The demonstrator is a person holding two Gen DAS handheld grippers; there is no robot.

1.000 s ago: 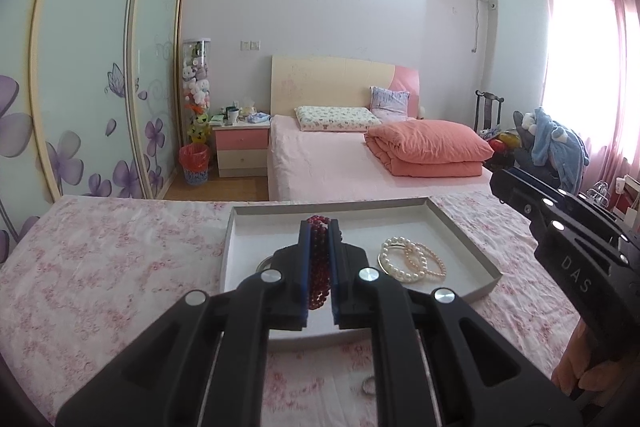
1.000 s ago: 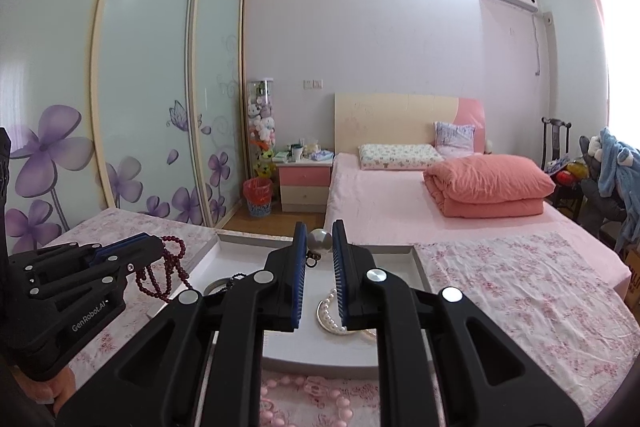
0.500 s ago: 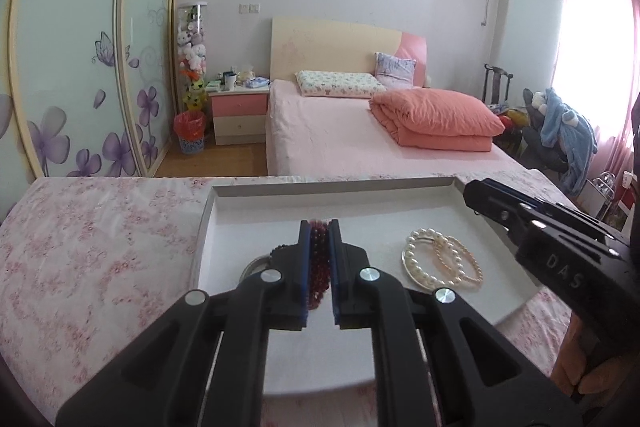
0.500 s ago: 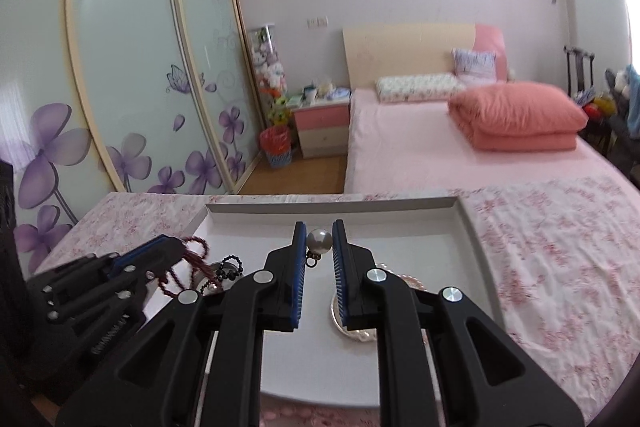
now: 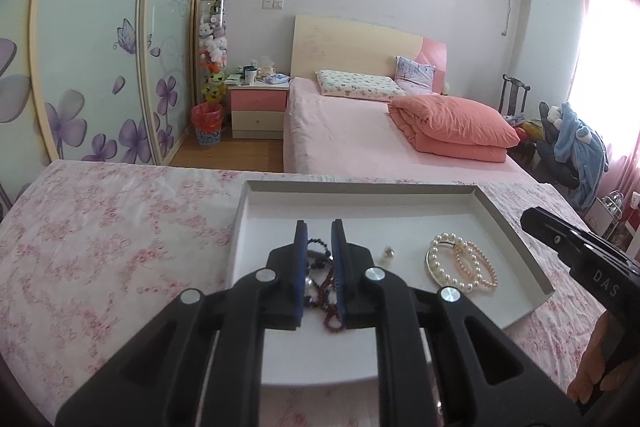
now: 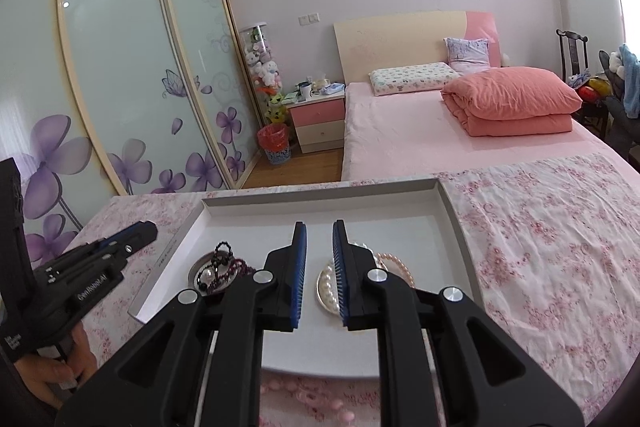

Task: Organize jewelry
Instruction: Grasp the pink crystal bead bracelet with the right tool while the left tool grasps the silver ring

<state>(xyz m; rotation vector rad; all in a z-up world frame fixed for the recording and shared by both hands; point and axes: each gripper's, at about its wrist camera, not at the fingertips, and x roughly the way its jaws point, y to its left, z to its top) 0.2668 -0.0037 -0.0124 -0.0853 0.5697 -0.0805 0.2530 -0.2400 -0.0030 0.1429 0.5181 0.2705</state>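
dark red bead strand heaped in white tray, left tool just parted, right tool apart, empty

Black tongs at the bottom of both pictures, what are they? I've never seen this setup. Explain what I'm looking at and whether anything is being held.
They are two hand-held grippers, one in each of a person's hands. Each carries a wide-angle camera that looks along its own fingers, so one picture comes from the left gripper and the other from the right gripper. Both hang over a white tray on a flowered cloth. In the tray lie pearl bracelets, dark red beads and a small earring. The left jaws have just been opening. Both grippers are empty.
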